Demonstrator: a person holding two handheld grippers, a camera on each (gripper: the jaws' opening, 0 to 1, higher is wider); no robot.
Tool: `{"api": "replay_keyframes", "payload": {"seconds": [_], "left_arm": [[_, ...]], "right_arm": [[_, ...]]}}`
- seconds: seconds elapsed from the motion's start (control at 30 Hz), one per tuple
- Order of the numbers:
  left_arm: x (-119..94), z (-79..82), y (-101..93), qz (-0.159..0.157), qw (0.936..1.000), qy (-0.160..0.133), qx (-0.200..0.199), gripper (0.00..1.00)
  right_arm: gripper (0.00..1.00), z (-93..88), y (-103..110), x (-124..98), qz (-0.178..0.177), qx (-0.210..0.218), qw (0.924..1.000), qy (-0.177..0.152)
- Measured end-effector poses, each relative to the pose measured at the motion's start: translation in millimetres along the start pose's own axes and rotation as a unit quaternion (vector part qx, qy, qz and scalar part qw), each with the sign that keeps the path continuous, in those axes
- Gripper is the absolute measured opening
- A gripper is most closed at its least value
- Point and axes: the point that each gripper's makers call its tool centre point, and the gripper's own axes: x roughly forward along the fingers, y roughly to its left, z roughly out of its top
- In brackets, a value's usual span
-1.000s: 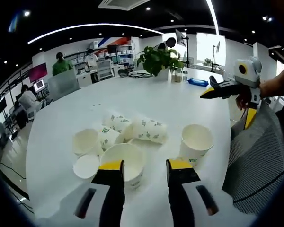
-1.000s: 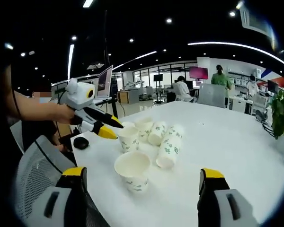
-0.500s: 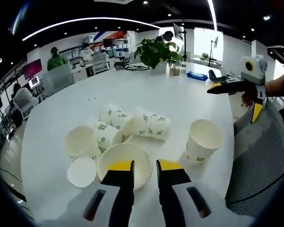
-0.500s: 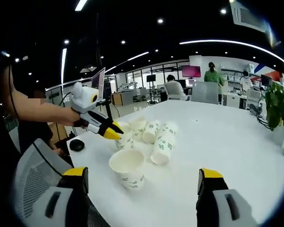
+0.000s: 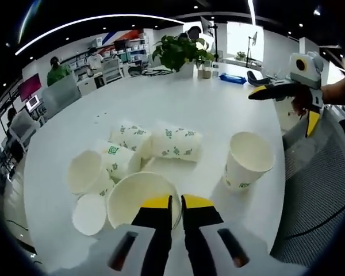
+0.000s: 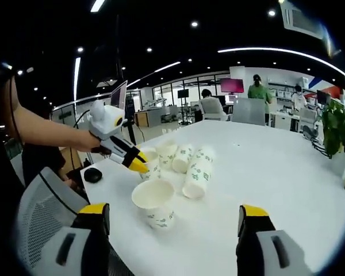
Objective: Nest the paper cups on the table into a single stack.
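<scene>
Though thin-walled, light and easy to crush, best pinched gently at the rim, as with the near cup (image 5: 139,198), upright and mouth-up at six o'clock on the surface (image 5: 178,109), its rim nipped by the left gripper (image 5: 171,205). Lying sideways at twelve o'clock, two printed cups (image 5: 175,143), long axes across the view. Standing mouth-up at three o'clock, another cup (image 5: 247,161); spread wide and empty, the right gripper (image 6: 171,221).
</scene>
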Motion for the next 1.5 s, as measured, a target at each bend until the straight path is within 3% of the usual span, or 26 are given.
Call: {"api": "replay_keyframes", "payload": {"seconds": [0.23,0.77,1.1,1.5], "left_arm": [[-2.8,1.5,2.3,0.004,1.0000,0.000,0.007,0.01],[-18.8,12.7,-17.8,0.023,0.9994,0.014,0.021,0.00],[-36.9,36.5,-23.2,0.032,0.9990,-0.008,0.031,0.00],[-47.9,69.4,-44.4,0.018,0.9973,-0.026,0.066,0.00]], "right_arm": [[0.93,0.3,0.8,0.0,0.002,0.000,1.0000,-0.001],[0.93,0.0,1.6,-0.4,0.006,0.005,1.0000,-0.002],[0.94,0.1,2.9,-0.1,0.009,0.002,1.0000,-0.002],[0.94,1.5,1.8,-0.9,0.006,0.002,1.0000,-0.005]]}}
